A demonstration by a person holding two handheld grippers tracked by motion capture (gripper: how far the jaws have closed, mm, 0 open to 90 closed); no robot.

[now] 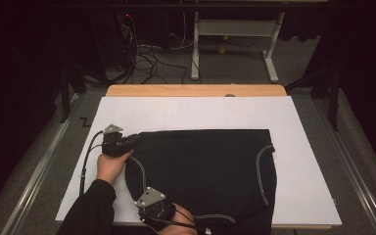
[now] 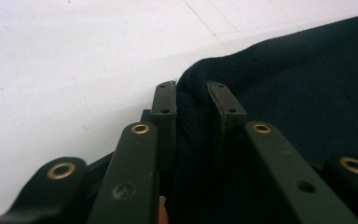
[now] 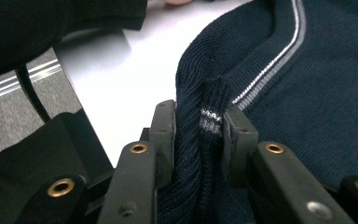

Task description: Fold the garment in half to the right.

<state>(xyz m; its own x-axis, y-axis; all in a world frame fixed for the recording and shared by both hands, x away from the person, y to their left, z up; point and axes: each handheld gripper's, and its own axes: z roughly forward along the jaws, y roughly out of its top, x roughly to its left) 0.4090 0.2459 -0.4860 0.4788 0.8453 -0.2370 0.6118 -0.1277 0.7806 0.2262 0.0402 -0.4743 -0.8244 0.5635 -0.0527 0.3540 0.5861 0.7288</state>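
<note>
White board (image 1: 303, 161) on wooden table (image 1: 196, 90), grey floor (image 1: 235, 61)

Overhead forward; two close garment (image 1: 205, 166) views

A white sheet (image 1: 196, 115) covers most of the wooden counter (image 1: 196, 90), whose bare far edge peeks out beyond it. Behind, on the grey floor (image 1: 235, 63), a tangle of cables (image 1: 144, 58) lies beside a white desk frame (image 1: 235, 29).
</note>
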